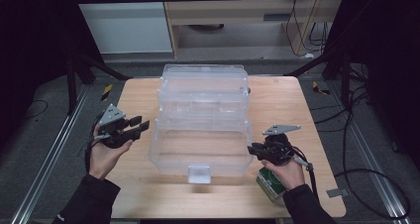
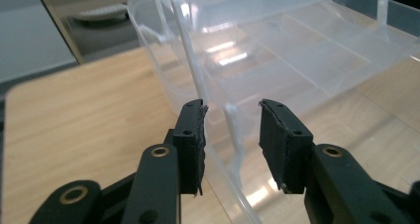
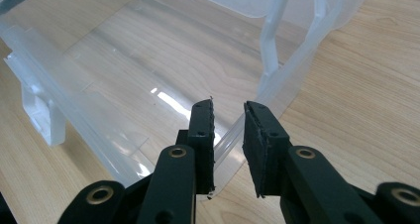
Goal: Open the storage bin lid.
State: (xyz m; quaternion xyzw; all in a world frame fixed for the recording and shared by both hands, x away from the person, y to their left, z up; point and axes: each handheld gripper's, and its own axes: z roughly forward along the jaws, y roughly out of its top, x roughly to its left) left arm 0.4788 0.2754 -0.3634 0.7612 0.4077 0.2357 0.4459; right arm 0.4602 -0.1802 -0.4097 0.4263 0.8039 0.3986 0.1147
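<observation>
High view: left gripper (image 1: 141, 125) parted astride clear tiered box (image 1: 203, 120) wall, right gripper (image 1: 253, 149) likewise, neither pressing.

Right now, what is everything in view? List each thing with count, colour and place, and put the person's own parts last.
Tiered storage box: one, clear plastic, middle of the table, trays stepped open, latch at the near edge.
Carton: one, green and white, near right part of the table, beside the right hand.
Table: one, light wood, centre of the high view.
Striped tape marks: two, yellow and black, on the grey floor beside the table's far corners.
Left gripper: one, black, at the box's left side; jaws apart, straddling a clear upright rib of the box.
Right gripper: one, black, at the box's right rim; jaws astride the rim with narrow gaps showing.
Hands: two, dark sleeves, entering from the bottom edge.
</observation>
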